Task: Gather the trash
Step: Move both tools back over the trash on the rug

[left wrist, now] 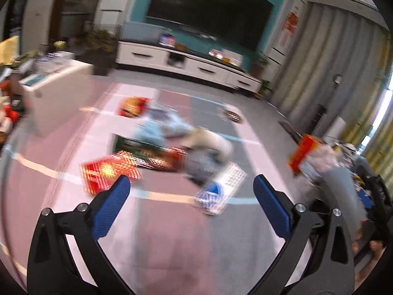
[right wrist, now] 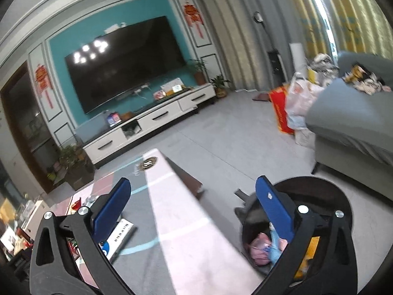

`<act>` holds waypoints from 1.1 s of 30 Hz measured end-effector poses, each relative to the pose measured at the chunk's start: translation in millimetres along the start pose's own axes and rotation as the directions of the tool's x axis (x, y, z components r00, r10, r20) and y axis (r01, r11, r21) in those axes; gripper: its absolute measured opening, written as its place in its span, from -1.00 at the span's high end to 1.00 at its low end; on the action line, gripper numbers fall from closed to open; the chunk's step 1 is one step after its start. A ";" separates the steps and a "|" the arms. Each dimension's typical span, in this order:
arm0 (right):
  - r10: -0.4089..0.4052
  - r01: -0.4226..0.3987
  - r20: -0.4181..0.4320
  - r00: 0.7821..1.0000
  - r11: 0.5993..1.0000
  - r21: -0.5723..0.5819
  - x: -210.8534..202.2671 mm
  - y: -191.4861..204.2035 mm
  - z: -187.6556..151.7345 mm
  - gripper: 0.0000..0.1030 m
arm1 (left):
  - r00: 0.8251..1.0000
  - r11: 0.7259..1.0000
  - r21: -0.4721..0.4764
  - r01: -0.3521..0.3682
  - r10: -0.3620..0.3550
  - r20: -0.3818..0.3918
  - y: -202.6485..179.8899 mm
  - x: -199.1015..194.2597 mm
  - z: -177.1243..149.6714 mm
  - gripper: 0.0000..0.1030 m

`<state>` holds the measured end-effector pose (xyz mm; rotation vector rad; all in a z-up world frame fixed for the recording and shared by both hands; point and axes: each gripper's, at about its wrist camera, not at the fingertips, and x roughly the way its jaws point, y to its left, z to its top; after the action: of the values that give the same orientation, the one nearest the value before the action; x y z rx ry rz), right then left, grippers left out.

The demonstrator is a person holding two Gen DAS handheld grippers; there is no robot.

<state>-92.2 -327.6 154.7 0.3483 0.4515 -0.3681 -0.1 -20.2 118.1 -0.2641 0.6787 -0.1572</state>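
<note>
Where glossy wrappers [left wrist: 110,175] litter the mat [left wrist: 159,233], both grippers' jaws wide, empty.

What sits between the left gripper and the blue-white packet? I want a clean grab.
Nothing visible. The left gripper is open, and the packet lies on the mat just ahead between its fingers, with only bare mat before it. The picture is blurred.

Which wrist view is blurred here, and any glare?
Left wrist: heavy motion blur smears the packets on the floor mat, though the left gripper stays sharp. Right wrist: mostly crisp, ceiling lights glare off the TV, window blown out, strong fisheye bending.
</note>
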 end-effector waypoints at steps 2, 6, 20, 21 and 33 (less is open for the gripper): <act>0.027 -0.028 -0.022 0.999 0.999 -0.036 6.8 18.8 -5.2 -0.93 | 0.999 0.998 -0.041 -0.038 0.039 0.030 29.2 -1.6 1.3 -0.94; 0.035 -0.040 -0.052 0.998 0.995 -0.093 19.6 51.7 -19.6 -0.93 | 0.999 0.991 -0.125 -0.049 0.051 0.017 68.5 10.9 -2.9 -0.94; 0.103 -0.156 -0.222 0.970 0.960 -0.233 52.0 135.8 -60.9 -0.93 | 0.992 0.979 -0.155 -0.129 0.127 -0.021 109.7 25.1 -6.2 -0.94; 0.120 -0.179 -0.248 0.961 0.956 -0.233 55.0 143.5 -62.4 -0.93 | 0.991 0.979 -0.153 -0.132 0.130 -0.023 111.2 26.5 -6.1 -0.94; 0.102 -0.232 -0.394 0.914 0.925 -0.300 118.9 187.6 -91.8 -0.93 | 0.993 0.950 -0.287 -0.121 0.119 -0.024 146.1 24.9 -2.2 -0.94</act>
<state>52.7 -157.7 65.7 0.1135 0.8403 -0.0441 26.0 113.2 59.1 -0.5015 0.7220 0.0589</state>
